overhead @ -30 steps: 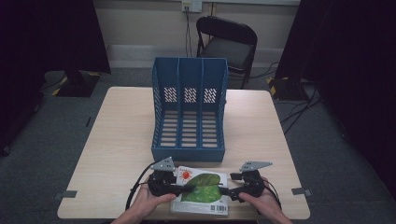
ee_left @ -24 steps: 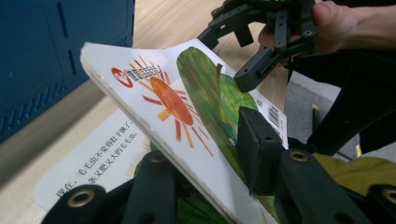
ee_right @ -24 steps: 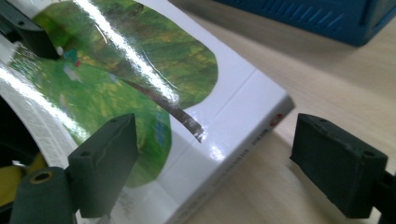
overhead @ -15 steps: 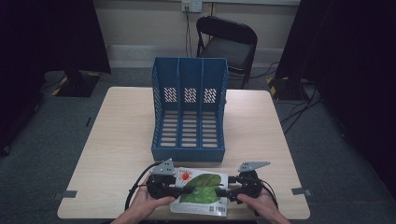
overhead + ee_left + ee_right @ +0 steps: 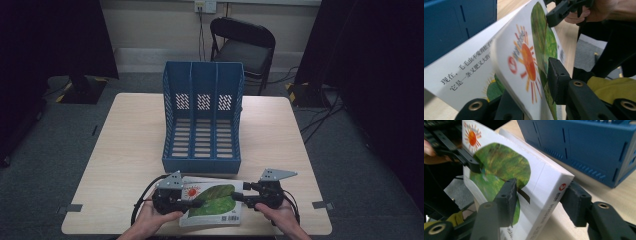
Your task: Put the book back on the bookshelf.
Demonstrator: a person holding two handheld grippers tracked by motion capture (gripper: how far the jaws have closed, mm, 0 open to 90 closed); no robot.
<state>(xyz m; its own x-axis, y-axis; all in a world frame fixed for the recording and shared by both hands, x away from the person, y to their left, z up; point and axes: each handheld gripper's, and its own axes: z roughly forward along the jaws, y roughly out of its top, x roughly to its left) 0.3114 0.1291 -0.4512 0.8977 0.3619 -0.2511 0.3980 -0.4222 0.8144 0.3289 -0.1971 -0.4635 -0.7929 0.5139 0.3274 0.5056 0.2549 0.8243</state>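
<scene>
Left gripper (image 5: 192, 204) clamped tight, right gripper (image 5: 239, 198) just closing in — both level, tips facing inward.

Glossy paper book (image 5: 212, 202), perforated blue plastic rack (image 5: 202, 120), pale wood-look table (image 5: 130, 150)

**High view: book held at near edge of desk**

Pale wooden desk (image 5: 125, 150). Blue file rack (image 5: 202, 120) stands at its centre, three slots, open side toward the person. Just in front of the rack lies a picture book (image 5: 212, 202), cover with a green shape and a red sun. Left tongs (image 5: 197, 204) reach onto the book's left part; left hand (image 5: 155, 220) behind them. Right tongs (image 5: 236, 197) at the book's right edge, jaws just closing, right hand (image 5: 277, 215) behind. Black chair (image 5: 242, 47) stands on the floor beyond the desk.
</scene>
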